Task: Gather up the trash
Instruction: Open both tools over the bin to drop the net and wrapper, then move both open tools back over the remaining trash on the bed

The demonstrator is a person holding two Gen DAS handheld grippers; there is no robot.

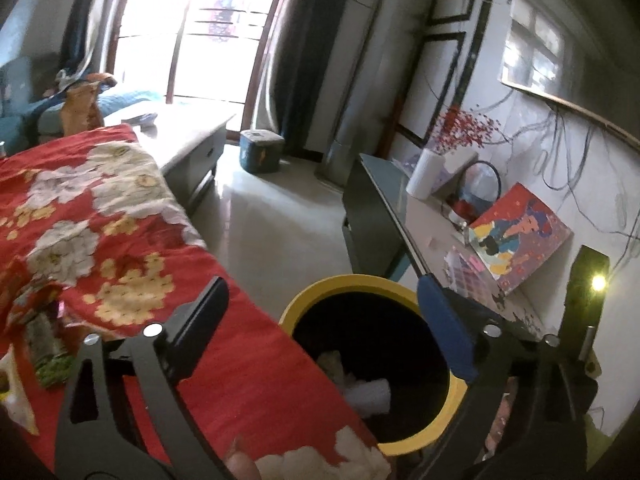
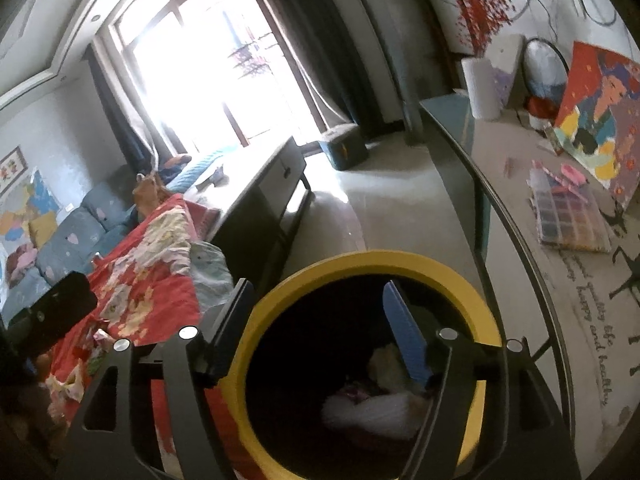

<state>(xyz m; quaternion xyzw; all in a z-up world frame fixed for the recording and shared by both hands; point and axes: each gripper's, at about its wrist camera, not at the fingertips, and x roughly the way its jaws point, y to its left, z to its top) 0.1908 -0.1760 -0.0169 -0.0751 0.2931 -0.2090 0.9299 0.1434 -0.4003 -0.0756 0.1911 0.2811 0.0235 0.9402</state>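
Sunlit through a wide window at the top of both frames, the room holds a bed under a red floral cloth (image 1: 120, 216) on the left and a glass-topped side table (image 2: 520, 208) on the right, with a yellow-rimmed bin (image 2: 360, 264) wedged between them. The right gripper (image 2: 316, 320) hangs directly over the bin's round mouth, jaws spread wide and empty, one finger outside the rim and the blue-padded one over the dark interior. Inside, at the lower centre of that frame, lie white crumpled paper (image 2: 372, 412) and softer scraps.

The left gripper (image 1: 320, 308), likewise open and empty, straddles the bed edge and the bin. Remaining trash seems to be the crinkled green wrapper (image 1: 48, 348) at the far left of its view (foil-like, flattish, its long axis running up the frame), so the left gripper is likely nearer.
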